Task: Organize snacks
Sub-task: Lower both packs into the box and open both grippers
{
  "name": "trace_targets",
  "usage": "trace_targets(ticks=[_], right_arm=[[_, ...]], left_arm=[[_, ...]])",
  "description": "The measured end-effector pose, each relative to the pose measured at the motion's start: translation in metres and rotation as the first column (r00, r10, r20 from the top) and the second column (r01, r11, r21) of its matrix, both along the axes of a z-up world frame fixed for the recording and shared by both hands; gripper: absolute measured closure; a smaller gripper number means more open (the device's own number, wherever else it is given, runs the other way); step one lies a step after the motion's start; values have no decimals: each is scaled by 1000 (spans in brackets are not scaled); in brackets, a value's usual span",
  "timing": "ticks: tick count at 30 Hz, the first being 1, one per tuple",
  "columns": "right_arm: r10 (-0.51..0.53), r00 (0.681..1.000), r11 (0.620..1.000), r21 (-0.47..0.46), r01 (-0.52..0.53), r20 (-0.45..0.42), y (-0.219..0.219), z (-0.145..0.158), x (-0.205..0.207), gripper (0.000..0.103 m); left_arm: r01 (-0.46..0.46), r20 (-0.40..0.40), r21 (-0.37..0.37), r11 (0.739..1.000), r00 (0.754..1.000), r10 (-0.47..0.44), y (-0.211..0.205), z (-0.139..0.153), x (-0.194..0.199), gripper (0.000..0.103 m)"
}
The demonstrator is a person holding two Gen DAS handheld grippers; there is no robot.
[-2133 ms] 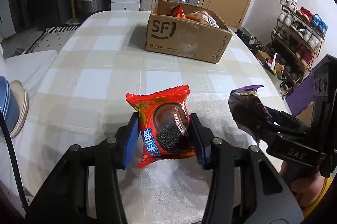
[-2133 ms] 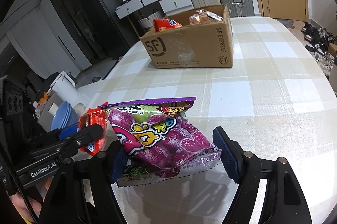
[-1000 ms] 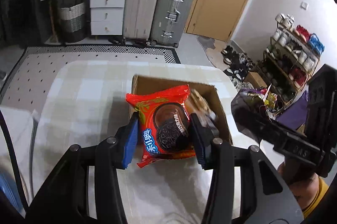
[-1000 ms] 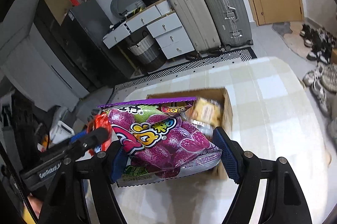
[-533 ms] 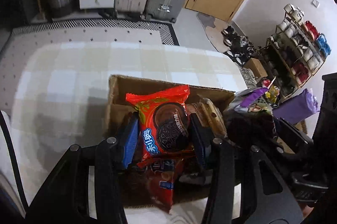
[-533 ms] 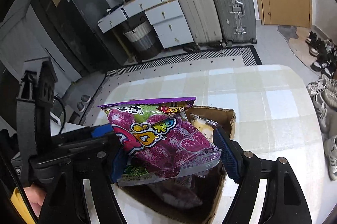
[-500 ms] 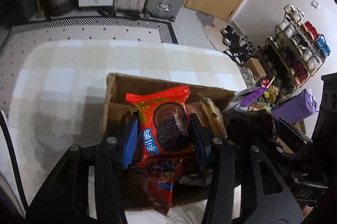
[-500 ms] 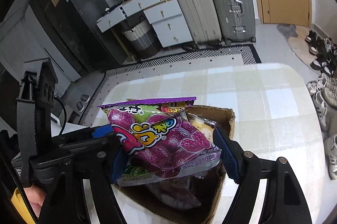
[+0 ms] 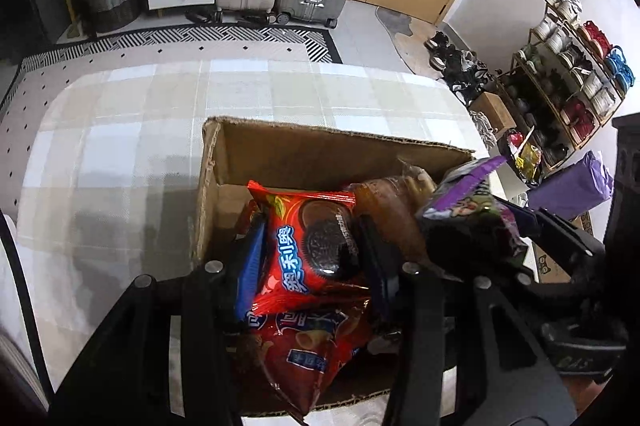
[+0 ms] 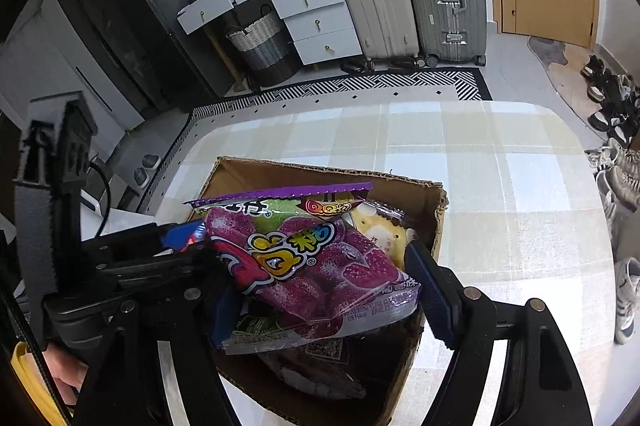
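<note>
The left gripper (image 9: 312, 258) clenched the red cookie pack (image 9: 308, 246) upright at frame centre, long axis vertical, over the cardboard box (image 9: 320, 145). The right gripper (image 10: 320, 286) grasped the purple candy bag (image 10: 304, 258), its long axis horizontal. Only the left view showed a red chip bag (image 9: 312, 354), perhaps lying inside.

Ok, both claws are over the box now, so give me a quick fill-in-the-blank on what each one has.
The left claw grips a ____ cookie packet.
The right claw grips a ____ candy bag.
Both snacks hang over the open cardboard ____.
The box stands on a ____ tablecloth.

Missing words: red; purple; box; checked
</note>
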State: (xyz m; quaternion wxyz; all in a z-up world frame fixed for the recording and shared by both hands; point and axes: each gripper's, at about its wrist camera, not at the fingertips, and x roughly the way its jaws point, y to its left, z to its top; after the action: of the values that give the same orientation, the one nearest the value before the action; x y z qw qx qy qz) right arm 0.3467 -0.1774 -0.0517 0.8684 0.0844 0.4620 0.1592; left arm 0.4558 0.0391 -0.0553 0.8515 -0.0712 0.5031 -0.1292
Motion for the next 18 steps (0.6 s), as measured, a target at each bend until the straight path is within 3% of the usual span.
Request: trace_targets(ticks=[18], right_arm=[[-14,1000,991,-132,17,22,23,-2,0,23]], left_arm=[[-27,0,-60,998,1000,27,32,19,-26,61]])
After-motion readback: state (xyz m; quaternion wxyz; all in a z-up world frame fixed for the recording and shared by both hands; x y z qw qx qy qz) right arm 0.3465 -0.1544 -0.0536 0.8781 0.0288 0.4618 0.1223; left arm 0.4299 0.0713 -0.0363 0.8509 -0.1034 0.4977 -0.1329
